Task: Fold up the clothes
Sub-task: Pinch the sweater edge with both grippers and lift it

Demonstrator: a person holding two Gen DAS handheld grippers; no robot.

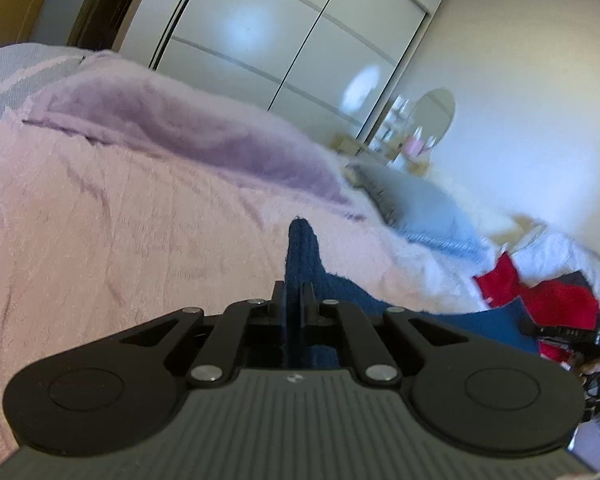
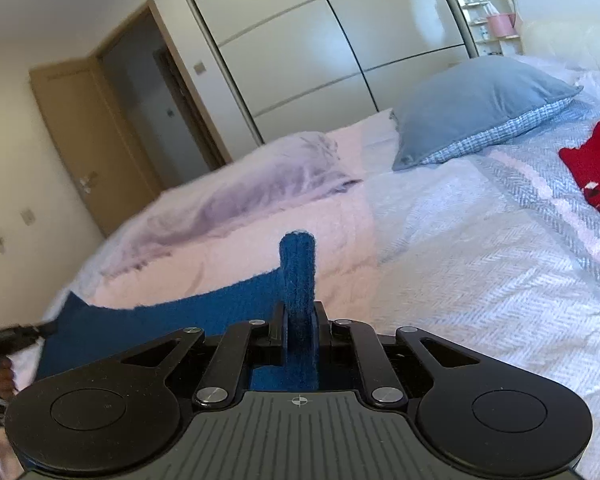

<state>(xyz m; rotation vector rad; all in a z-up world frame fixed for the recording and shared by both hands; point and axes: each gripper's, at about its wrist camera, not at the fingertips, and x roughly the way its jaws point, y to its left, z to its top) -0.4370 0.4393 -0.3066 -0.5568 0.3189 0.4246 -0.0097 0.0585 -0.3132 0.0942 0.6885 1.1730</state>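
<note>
With both the left gripper (image 1: pixel 294 300) and right gripper (image 2: pixel 298 316) clamped on thin corners of the blue cloth (image 2: pixel 172 316), a tug could slip one free; the span sags onto the bed (image 2: pixel 460 240)

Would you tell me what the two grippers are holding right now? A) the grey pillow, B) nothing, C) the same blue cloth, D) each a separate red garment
C: both the left gripper and right gripper are shut on the blue cloth, which stretches between them.
</note>
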